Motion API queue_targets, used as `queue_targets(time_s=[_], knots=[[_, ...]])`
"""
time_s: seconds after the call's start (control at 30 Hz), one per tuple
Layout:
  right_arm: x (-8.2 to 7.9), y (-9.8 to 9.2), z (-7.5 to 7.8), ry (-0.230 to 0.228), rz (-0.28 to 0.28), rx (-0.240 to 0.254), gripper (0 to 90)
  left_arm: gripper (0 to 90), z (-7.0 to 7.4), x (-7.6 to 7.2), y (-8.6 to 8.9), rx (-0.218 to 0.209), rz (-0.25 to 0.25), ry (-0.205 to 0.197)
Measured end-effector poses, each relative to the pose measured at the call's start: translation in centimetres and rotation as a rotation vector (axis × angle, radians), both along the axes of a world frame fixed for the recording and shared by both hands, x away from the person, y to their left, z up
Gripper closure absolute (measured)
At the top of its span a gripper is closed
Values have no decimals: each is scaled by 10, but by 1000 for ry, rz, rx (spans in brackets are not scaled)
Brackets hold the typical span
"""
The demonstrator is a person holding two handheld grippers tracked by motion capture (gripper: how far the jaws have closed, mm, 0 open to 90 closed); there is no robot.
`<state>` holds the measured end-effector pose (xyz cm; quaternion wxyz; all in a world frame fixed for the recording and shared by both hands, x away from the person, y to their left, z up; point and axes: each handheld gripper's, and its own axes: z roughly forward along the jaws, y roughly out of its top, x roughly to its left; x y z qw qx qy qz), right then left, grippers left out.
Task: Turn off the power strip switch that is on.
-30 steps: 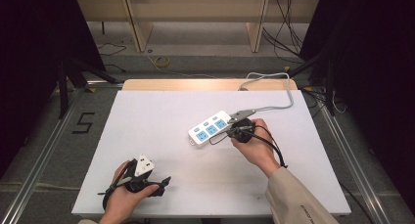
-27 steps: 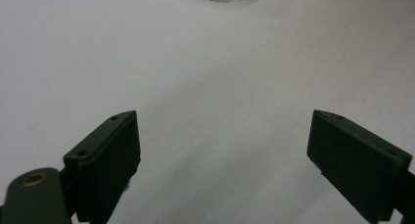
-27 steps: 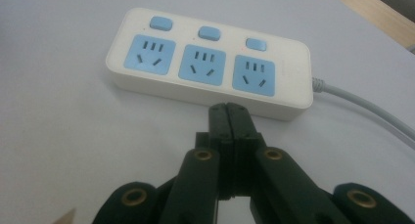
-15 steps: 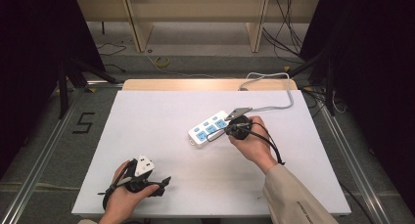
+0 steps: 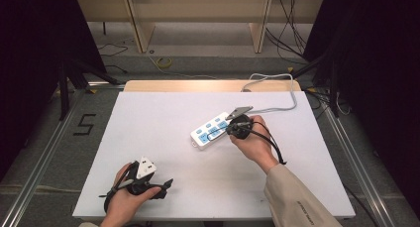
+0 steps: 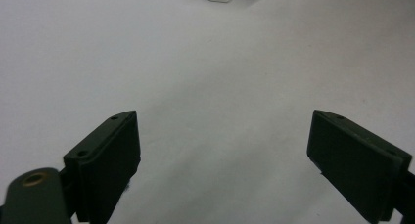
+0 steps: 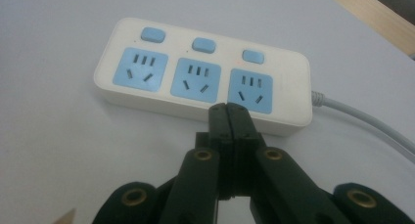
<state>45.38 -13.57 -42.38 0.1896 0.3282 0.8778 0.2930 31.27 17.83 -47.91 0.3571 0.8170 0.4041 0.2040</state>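
Switch press on power strip

Table (image 5: 163, 187): white and flat; it backs the strip as you push. Strip (image 7: 203, 70) lies right of centre, cord (image 7: 362, 119) trailing to the far edge. Your right gripper (image 7: 228, 108), jaws pressed together, points at the strip's near edge by the end socket (image 7: 250, 93). Lift the tip over to a blue switch (image 7: 252, 56) and press straight down. Keep your left gripper (image 6: 222, 153) spread and parked, near-left.

A white table (image 5: 148, 118) stands on grey floor (image 5: 44, 138); pale wooden shelving (image 5: 198, 19) behind; dark curtains (image 5: 29, 48) flank.
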Motion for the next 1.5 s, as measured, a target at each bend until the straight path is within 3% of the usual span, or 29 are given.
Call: queue_targets(time_s=[1.5], knots=[[31, 17, 2, 18, -15, -15, 900, 122, 0, 0, 0, -4, -2, 2]])
